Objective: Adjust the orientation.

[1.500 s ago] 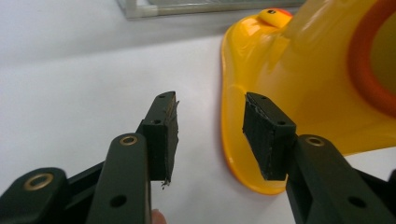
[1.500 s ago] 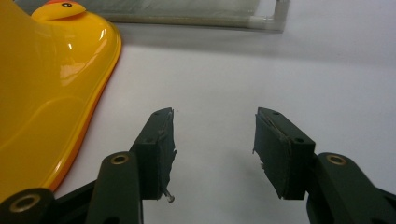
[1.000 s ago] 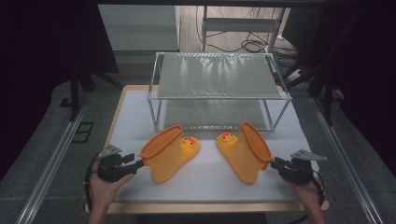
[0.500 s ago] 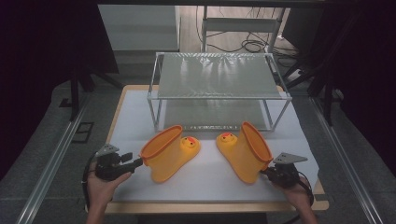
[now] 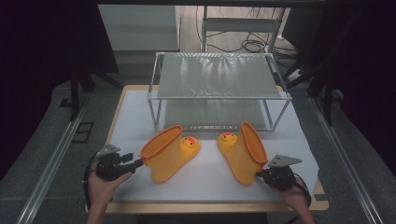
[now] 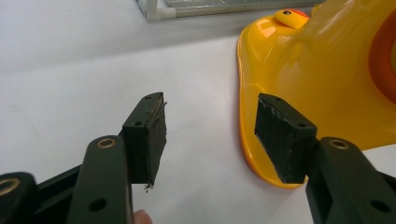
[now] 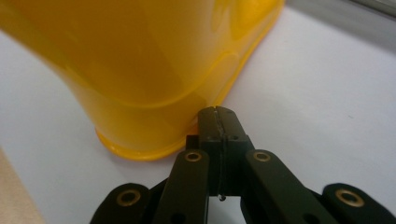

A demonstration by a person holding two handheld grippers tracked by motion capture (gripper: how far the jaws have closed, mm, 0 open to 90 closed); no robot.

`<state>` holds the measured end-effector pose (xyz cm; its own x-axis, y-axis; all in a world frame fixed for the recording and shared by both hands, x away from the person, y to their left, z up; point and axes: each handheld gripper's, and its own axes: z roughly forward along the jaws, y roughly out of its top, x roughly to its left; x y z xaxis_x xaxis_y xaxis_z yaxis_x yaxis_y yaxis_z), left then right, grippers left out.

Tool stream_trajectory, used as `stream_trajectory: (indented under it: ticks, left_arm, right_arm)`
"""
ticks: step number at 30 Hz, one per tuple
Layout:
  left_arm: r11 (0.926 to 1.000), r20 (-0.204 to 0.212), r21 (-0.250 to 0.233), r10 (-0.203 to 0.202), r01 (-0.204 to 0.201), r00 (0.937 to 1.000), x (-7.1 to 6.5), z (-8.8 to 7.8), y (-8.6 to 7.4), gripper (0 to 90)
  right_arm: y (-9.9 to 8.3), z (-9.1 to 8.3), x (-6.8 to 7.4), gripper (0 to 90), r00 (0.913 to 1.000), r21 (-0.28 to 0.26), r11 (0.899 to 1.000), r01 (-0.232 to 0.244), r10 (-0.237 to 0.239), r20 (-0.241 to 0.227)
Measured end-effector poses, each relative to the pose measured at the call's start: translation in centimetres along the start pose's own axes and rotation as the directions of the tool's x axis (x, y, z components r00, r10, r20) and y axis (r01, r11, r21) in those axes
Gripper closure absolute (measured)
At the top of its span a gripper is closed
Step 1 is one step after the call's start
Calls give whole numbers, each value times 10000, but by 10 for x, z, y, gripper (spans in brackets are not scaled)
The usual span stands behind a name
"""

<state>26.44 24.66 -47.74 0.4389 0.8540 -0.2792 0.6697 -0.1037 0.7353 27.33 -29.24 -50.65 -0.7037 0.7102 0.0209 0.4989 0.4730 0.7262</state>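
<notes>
Two yellow duck-faced rubber boots with orange linings lie on the white table top (image 5: 205, 186), toes turned toward each other. The left boot (image 5: 170, 154) has my left gripper (image 5: 139, 162) just at its heel end. In the left gripper view that gripper (image 6: 210, 116) stands open, with bare table between its pads and the boot's sole (image 6: 317, 74) beside the right-hand pad. My right gripper (image 5: 259, 175) is at the heel of the right boot (image 5: 240, 154). In the right gripper view it (image 7: 216, 112) is shut, pads together, its tip against the rim of that boot's sole (image 7: 140, 56).
A two-level metal wire rack (image 5: 219, 74) stands across the back of the table, right behind the boots; its corner post (image 6: 159, 11) shows in the left gripper view. The table's wooden front edge (image 5: 210, 207) runs just before my hands. Dark floor and rails flank the table.
My right gripper has moved left, up to the right boot's heel, and its jaws have come together. The left gripper and both boots have stayed where they were.
</notes>
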Motion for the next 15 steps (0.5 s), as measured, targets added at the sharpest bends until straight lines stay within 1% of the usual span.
stream_trajectory:
  ticks: [1, 3, 4, 9, 13, 15]
  left_arm:
    - [10000, 19, -8, -17, 17, 10000, 0, 0, 0, 435]
    - [10000, 34, -18, -83, 83, 10000, 1, -1, 0, 435]
    - [10000, 34, -18, -83, 83, 10000, 1, -1, 0, 435]
    - [9999, 80, -30, -138, 138, 9999, 2, -1, 0, 435]
    - [9999, 125, 35, -99, 99, 9999, 1, 0, -1, 435]
    - [9999, 131, 75, -99, 98, 9999, 0, 0, -1, 435]
  right_arm:
    - [2, 2, 4, 898, 9998, 43, 9998, 192, -191, -104]
    - [4, 4, 8, 898, 9992, 64, 9995, 322, -321, -235]
    - [4, 4, 8, 898, 9992, 64, 9995, 322, -321, -235]
    - [12, 12, 22, 898, 9957, 131, 9973, 722, -713, -597]
    - [22, 22, 33, 898, 9882, 168, 9934, 1135, -1112, -1056]
    - [28, 28, 39, 898, 9840, 170, 9908, 1344, -1314, -1205]
